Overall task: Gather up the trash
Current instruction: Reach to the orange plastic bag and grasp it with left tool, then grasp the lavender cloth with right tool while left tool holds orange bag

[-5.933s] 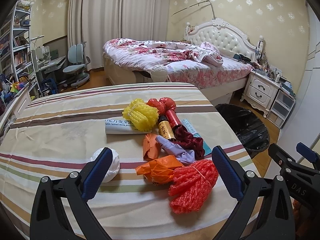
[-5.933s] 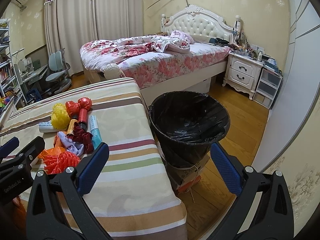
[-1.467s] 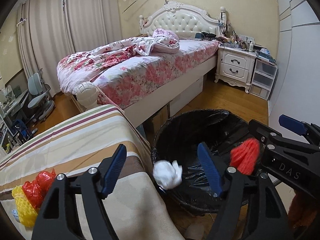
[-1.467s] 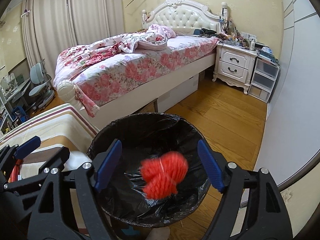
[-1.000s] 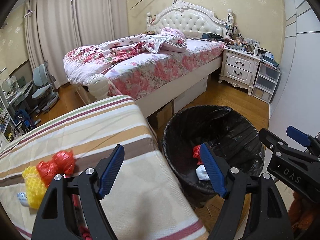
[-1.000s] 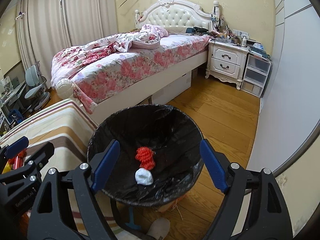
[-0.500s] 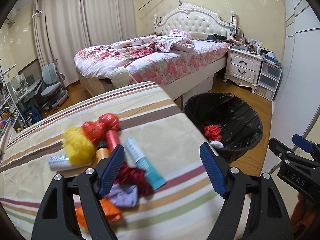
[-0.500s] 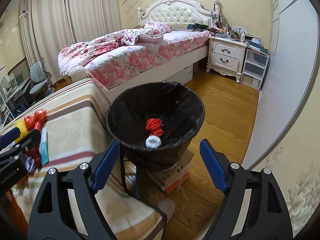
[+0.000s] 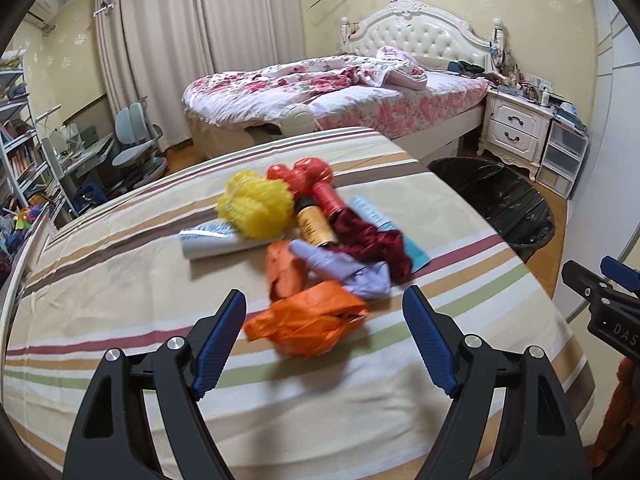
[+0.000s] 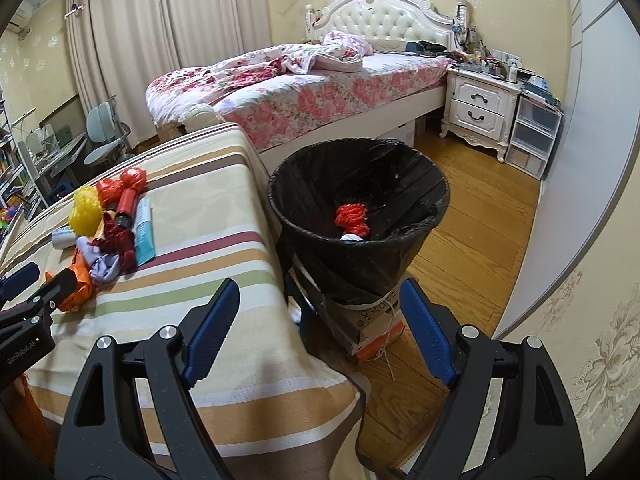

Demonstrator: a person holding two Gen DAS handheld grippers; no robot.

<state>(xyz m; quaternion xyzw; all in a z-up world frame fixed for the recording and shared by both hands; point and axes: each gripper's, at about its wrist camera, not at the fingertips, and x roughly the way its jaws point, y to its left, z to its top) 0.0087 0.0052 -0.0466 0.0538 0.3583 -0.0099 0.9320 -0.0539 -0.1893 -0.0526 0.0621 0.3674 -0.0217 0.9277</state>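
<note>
A pile of trash lies on the striped table (image 9: 120, 280): an orange plastic bag (image 9: 316, 324) nearest, a lilac wrapper (image 9: 344, 268), a dark red ribbon (image 9: 372, 240), a yellow foam net (image 9: 256, 204), a gold-labelled bottle (image 9: 314, 226) and a white tube (image 9: 216, 242). My left gripper (image 9: 324, 296) hovers just short of the orange bag, its jaws opening and its pads touching nothing. My right gripper (image 10: 320, 285) stands open and empty over the table's corner. Beside the table, the black bin (image 10: 360, 184) holds a red foam net (image 10: 352, 216) and a white paper ball (image 10: 352, 237).
The bin stands on a cardboard box (image 10: 372, 320) on the wooden floor. Behind are a bed (image 9: 340, 92), a white nightstand (image 10: 480, 108), plastic drawers (image 10: 536, 140) and a desk chair (image 9: 136, 148). Shelves (image 9: 16, 152) line the left wall.
The red foam net and the white paper ball dropped into the bin. Both grippers then swung left, away from the bin, and the left one now faces the trash pile.
</note>
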